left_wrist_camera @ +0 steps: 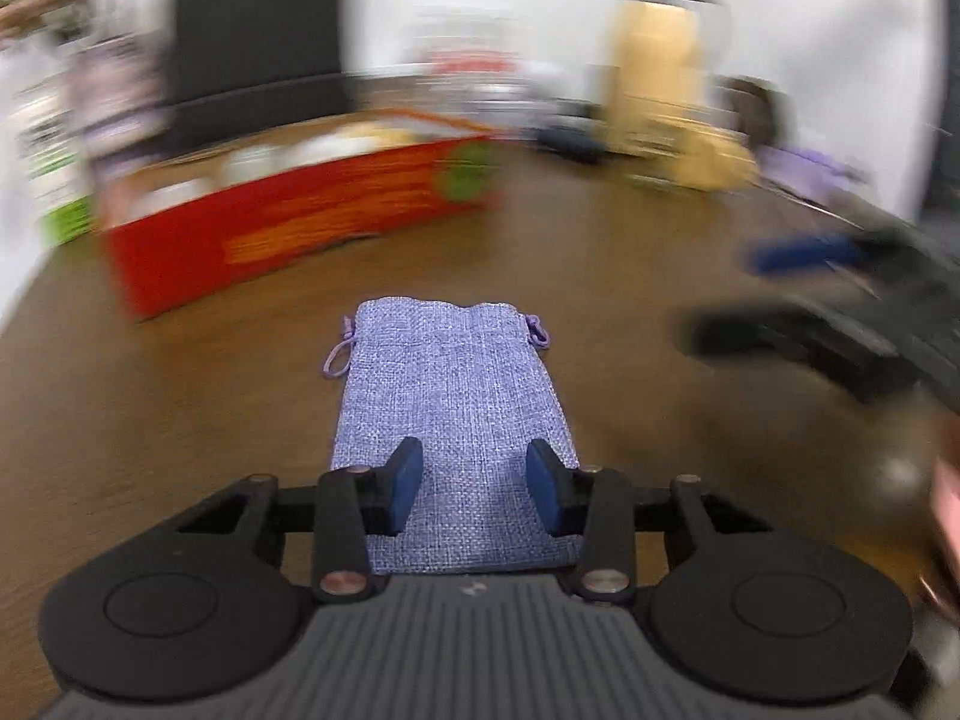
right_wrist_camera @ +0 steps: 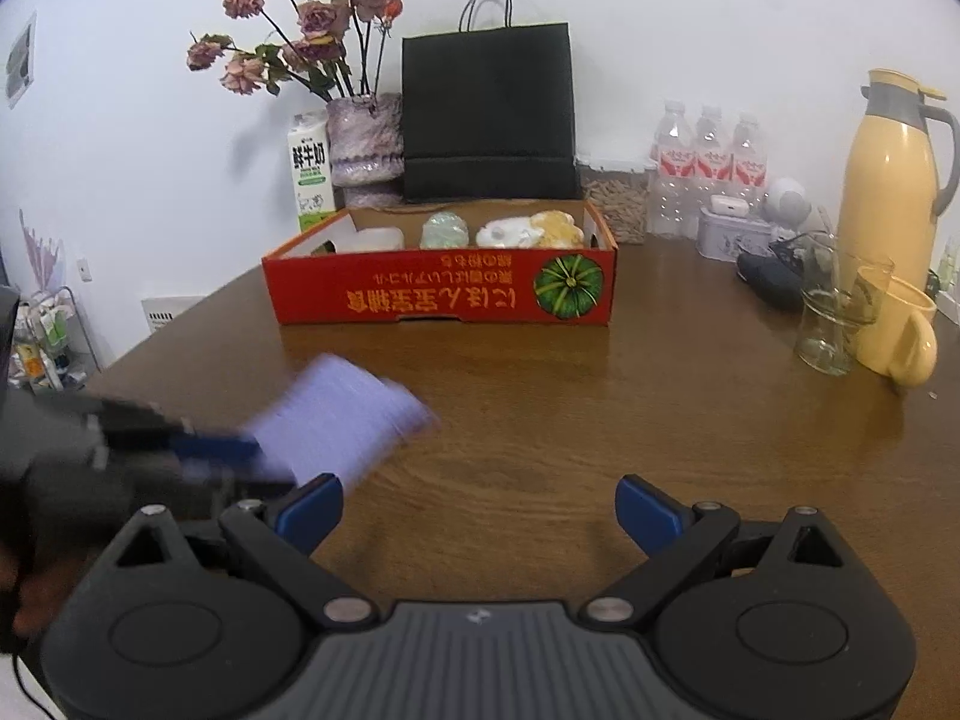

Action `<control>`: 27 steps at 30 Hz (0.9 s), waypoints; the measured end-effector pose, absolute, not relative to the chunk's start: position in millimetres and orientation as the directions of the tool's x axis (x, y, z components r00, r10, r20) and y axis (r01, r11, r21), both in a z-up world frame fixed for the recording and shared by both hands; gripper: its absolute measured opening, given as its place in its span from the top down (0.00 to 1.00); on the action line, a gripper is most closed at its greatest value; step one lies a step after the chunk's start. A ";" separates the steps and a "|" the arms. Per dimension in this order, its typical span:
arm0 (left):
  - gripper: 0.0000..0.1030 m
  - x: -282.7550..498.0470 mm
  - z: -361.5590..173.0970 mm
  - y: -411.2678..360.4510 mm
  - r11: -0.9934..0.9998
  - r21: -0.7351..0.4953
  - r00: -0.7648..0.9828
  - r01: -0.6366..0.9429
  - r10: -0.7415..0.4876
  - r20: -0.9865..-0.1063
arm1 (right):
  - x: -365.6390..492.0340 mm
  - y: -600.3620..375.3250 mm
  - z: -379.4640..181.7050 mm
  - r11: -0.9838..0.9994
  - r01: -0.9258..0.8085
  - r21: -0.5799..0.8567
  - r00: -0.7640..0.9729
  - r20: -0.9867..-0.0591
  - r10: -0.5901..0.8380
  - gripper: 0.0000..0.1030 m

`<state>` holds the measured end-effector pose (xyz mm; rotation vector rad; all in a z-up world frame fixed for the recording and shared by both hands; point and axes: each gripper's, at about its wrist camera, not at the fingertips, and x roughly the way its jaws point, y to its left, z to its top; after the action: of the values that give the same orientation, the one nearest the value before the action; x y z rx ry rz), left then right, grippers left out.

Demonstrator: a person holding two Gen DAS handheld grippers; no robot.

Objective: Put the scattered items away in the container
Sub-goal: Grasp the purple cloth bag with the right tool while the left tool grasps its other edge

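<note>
The left claw is working on a purple cloth bag. The bag is lying flat under the claw, with its near end between the two blue pads. There is a gap on each side, so the pads are not squeezing the cloth. The claw is standing half open, and it is not holding the bag tight from what I can see. In the right wrist view the bag looks blurry and is sitting just off to the left of the right claw.

The right claw is standing wide open with nothing in it, over bare brown table.

The red box is sitting farther back on the table, well apart from the bag. Some things are already lying inside it.

I think the step in hand is picking up the bag. Next, the left claw is going to need to pinch the cloth firmly, lift it, carry it over the box wall, and let it drop inside. Soft cloth may slip out, so the pinch needs to be good.
</note>
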<state>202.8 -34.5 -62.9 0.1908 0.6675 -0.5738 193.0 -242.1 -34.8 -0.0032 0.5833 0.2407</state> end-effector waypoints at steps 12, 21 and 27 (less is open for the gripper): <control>0.33 156.1 -55.7 1.0 0.847 -0.207 0.651 0.490 -0.513 -0.559 | 231.3 -237.6 -56.9 0.952 -0.301 0.063 0.762 -0.584 0.280 0.37; 0.48 147.9 -59.2 -3.7 0.908 -0.190 0.657 0.372 -0.403 -0.638 | 228.4 -229.4 -68.0 0.956 -0.280 0.091 0.754 -0.595 0.278 0.85; 0.51 161.1 -60.8 -8.5 0.933 -0.287 0.686 0.216 -0.355 -0.636 | 194.9 -234.3 -69.6 0.956 -0.223 0.189 0.754 -0.589 0.292 0.93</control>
<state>161.1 -8.5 -60.8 -0.1955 0.7507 -0.3219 194.9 -234.3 -69.6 0.1093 0.6600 0.2821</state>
